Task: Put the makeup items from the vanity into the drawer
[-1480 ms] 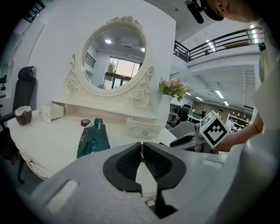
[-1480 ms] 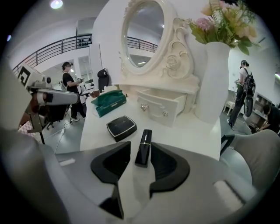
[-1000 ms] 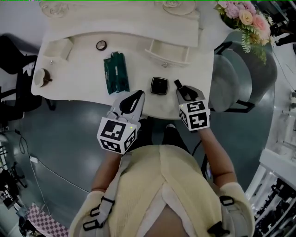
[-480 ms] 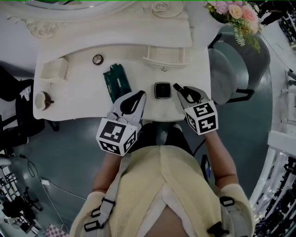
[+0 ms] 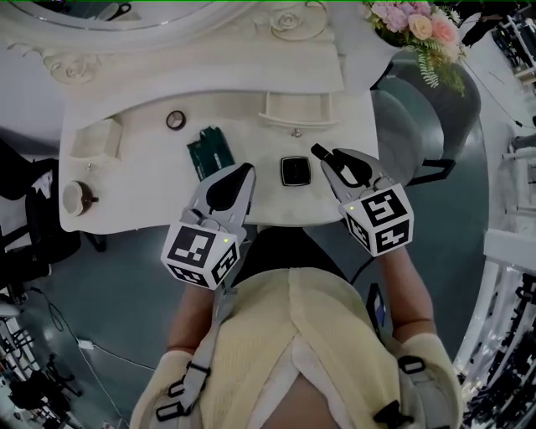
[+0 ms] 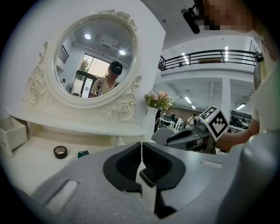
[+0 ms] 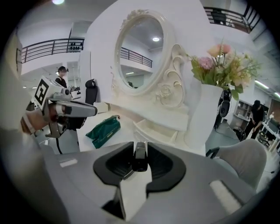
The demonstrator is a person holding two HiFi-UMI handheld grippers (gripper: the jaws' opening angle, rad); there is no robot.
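Note:
The white vanity [image 5: 142,180] carries a green pouch [image 5: 209,152], a black square compact [image 5: 295,171] and a small round dark item [image 5: 175,120]. Its small drawer [image 5: 297,107] stands pulled open at the back. My right gripper [image 5: 331,159] hovers to the right of the compact, shut on a slim black tube [image 5: 319,152]; the right gripper view shows that tube [image 7: 139,159] pinched between the pads, with the drawer [image 7: 153,129] ahead. My left gripper [image 5: 243,172] is held over the vanity's front edge, shut with nothing in it, beside the pouch.
An oval mirror [image 6: 96,52] rises behind the vanity. A vase of flowers [image 5: 416,25] and a grey chair [image 5: 427,117] are at the right. A white open box [image 5: 94,138] and a cup [image 5: 77,198] sit at the left end.
Both grippers have lifted off the vanity's front edge, the right one more, still carrying the black tube. The head view has shifted, so the vanity sits lower in the picture.

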